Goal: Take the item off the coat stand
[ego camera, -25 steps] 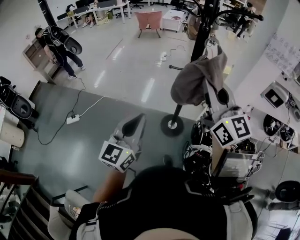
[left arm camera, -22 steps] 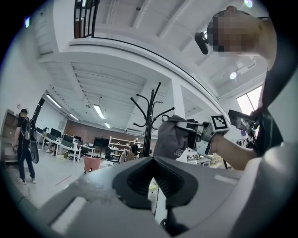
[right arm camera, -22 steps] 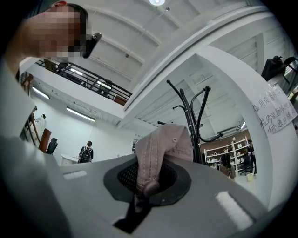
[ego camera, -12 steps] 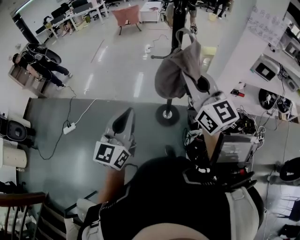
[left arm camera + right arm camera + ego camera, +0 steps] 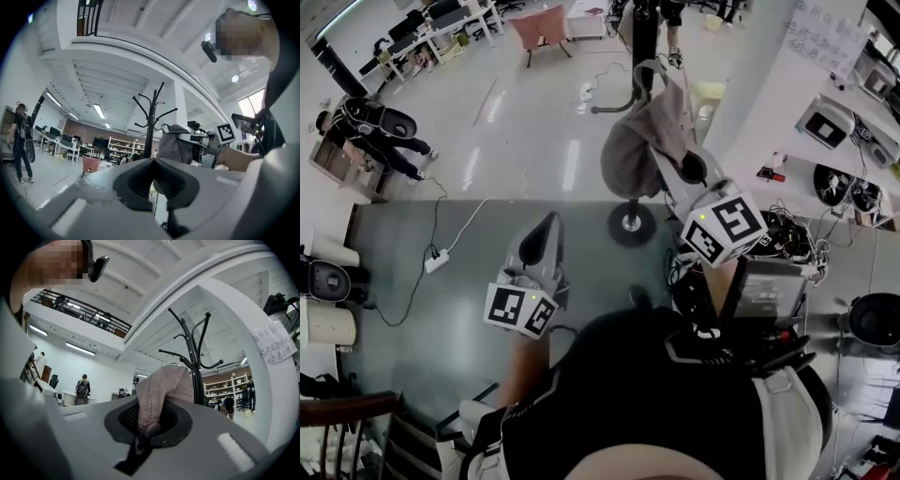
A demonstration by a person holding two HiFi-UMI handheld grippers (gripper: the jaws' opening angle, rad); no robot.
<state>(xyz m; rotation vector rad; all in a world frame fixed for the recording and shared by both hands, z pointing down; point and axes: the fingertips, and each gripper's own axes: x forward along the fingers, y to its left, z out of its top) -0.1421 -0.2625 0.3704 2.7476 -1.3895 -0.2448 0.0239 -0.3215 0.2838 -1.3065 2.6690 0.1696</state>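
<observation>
Right tool (image 5: pixel 149 425) has dipped w/ the cap (image 5: pixel 645 141), clenched on its edge; we risk the strap snagging a coat stand (image 5: pixel 644 37) hook, yanking it loose.

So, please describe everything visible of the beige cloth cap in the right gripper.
The cap is pinkish-beige stitched cloth with seamed panels and a small eyelet. It hangs crumpled, one edge pinched in the shut jaws of the right gripper, beside the black metal coat stand. Whether its strap loop touches a hook is unclear.
</observation>
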